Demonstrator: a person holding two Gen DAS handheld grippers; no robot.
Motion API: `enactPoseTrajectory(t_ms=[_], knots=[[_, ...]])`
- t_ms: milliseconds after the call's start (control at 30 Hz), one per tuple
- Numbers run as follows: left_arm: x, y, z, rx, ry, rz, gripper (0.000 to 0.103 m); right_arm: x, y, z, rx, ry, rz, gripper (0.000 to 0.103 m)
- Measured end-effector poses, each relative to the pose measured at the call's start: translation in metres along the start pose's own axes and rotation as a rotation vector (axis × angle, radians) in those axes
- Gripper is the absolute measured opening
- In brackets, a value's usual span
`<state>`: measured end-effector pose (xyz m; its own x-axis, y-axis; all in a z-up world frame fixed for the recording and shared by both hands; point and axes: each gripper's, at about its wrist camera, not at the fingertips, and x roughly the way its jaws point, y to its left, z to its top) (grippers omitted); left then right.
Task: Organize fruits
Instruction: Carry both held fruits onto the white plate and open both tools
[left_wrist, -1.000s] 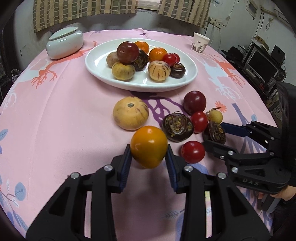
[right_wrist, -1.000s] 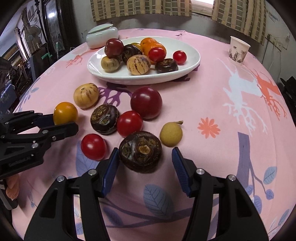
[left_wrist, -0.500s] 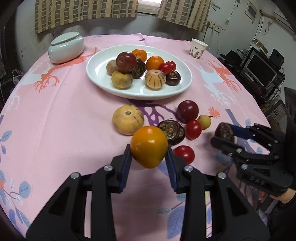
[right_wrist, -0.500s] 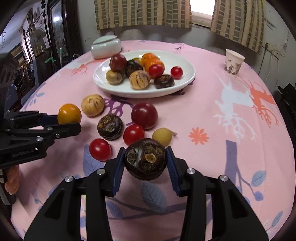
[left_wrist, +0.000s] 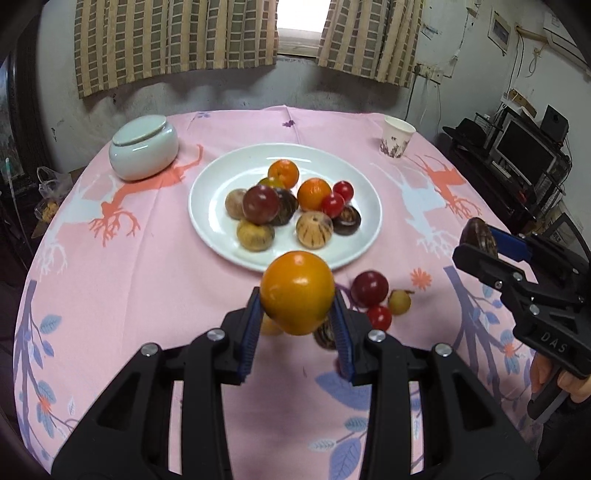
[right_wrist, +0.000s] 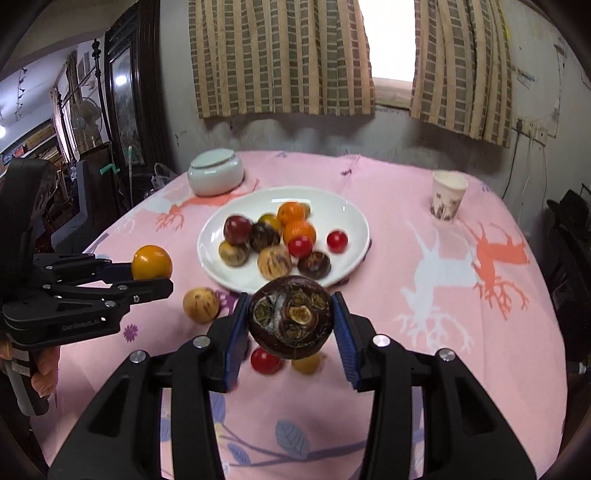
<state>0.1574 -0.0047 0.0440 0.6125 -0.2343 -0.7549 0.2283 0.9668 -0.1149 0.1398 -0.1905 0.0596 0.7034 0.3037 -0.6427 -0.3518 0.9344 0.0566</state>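
My left gripper (left_wrist: 297, 325) is shut on an orange fruit (left_wrist: 297, 291) and holds it above the pink tablecloth, in front of the white plate (left_wrist: 210, 206). My right gripper (right_wrist: 290, 328) is shut on a dark brown fruit (right_wrist: 290, 323), also held above the table; it shows at the right of the left wrist view (left_wrist: 478, 236). The plate holds several fruits. Loose on the cloth are a dark red plum (left_wrist: 369, 288), a red tomato (left_wrist: 379, 317), a small yellow fruit (left_wrist: 399, 301) and a tan striped fruit (right_wrist: 200, 305).
A pale lidded jar (left_wrist: 144, 152) stands left of the plate at the back. A paper cup (left_wrist: 396, 142) stands at the back right. A monitor and shelves (left_wrist: 524, 155) are beyond the table's right edge, dark furniture (right_wrist: 110, 110) beyond its left.
Both grippers have risen and drawn back with their fruits, so the plate and table look farther away. The right gripper closed on the dark fruit and lifted it off the cloth.
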Motion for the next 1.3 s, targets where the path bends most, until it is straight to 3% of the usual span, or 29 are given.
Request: enactPoseTrajectory(t_ms=[200, 400, 633, 1067, 1133, 1167, 1200, 1233, 1267, 1300], knots=[[0.024, 0.005, 0.027, -0.029, -0.001, 0.014, 0.037, 0.031, -0.008, 0.027, -0.006, -0.035, 0.013, 0.044], [0.052, 0.007, 0.044, -0.047, 0.014, 0.021, 0.037, 0.079, -0.022, 0.043, 0.027, 0.009, 0.027, 0.044], [0.090, 0.007, 0.048, -0.055, 0.074, 0.012, 0.037, 0.123, -0.033, 0.042, 0.085, 0.074, 0.055, 0.044], [0.114, 0.005, 0.046, -0.047, 0.095, 0.062, 0.037, 0.160, -0.039, 0.035, 0.146, 0.186, 0.098, 0.047], [0.113, 0.004, 0.046, -0.049, 0.091, 0.070, 0.041, 0.160, -0.040, 0.035, 0.161, 0.200, 0.085, 0.047], [0.111, 0.006, 0.047, -0.059, 0.092, 0.090, 0.054, 0.160, -0.043, 0.034, 0.183, 0.203, 0.092, 0.047], [0.109, 0.010, 0.048, -0.081, 0.089, 0.118, 0.076, 0.157, -0.047, 0.034, 0.204, 0.195, 0.102, 0.047], [0.105, 0.014, 0.050, -0.101, 0.074, 0.128, 0.083, 0.153, -0.051, 0.033, 0.232, 0.178, 0.122, 0.052], [0.097, 0.018, 0.050, -0.121, 0.040, 0.121, 0.084, 0.148, -0.054, 0.033, 0.251, 0.163, 0.132, 0.059], [0.090, 0.021, 0.050, -0.135, 0.021, 0.110, 0.084, 0.143, -0.057, 0.033, 0.265, 0.146, 0.138, 0.059]])
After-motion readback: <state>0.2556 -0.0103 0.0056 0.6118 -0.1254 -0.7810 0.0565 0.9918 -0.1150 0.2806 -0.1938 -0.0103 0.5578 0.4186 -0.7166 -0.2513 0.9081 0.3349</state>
